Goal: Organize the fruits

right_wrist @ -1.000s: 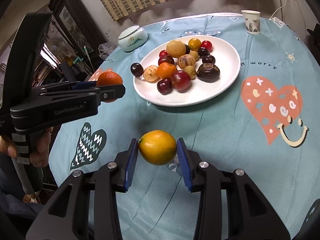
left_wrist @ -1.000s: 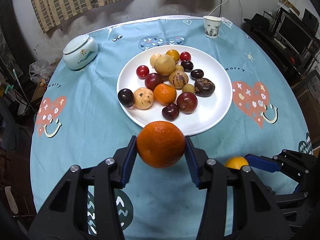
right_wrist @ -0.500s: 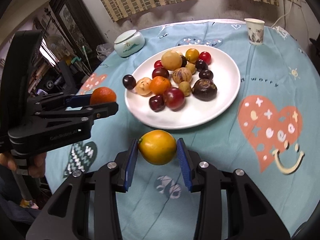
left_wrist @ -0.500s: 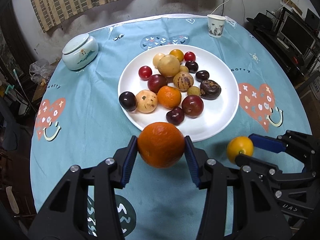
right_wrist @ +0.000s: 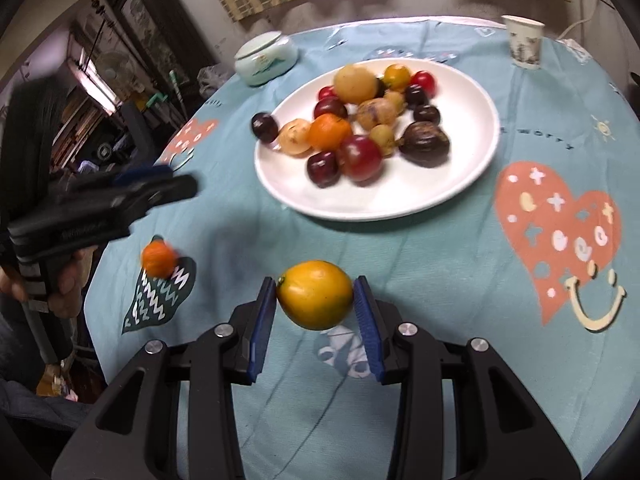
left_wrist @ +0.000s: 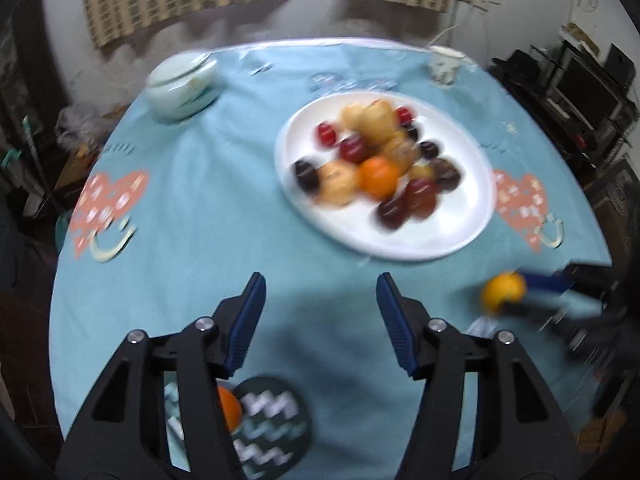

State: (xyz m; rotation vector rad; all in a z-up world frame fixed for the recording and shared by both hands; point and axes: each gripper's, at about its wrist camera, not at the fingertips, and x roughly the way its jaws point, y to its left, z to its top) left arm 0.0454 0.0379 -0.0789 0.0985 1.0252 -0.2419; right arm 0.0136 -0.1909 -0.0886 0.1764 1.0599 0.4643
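Note:
My left gripper (left_wrist: 320,300) is open and empty above the blue cloth. The orange (left_wrist: 229,406) it held lies below it by the dark heart print; it also shows in the right wrist view (right_wrist: 159,258), blurred. My right gripper (right_wrist: 315,304) is shut on a yellow-orange fruit (right_wrist: 315,294), held above the cloth in front of the white plate (right_wrist: 460,188). The plate holds several fruits, among them an orange (right_wrist: 329,131). The plate (left_wrist: 460,232) is blurred in the left wrist view, where the right gripper (left_wrist: 516,294) shows at far right.
A pale lidded jar (right_wrist: 266,58) stands at the back left and a paper cup (right_wrist: 524,46) at the back right. The round table's edge runs close on the left, with room clutter beyond. A black desk with gear (left_wrist: 580,96) stands at the right.
My left gripper has opened and let go of the orange, which has dropped to the cloth near the dark heart print. The left view has swung and blurred. My right gripper still holds its fruit.

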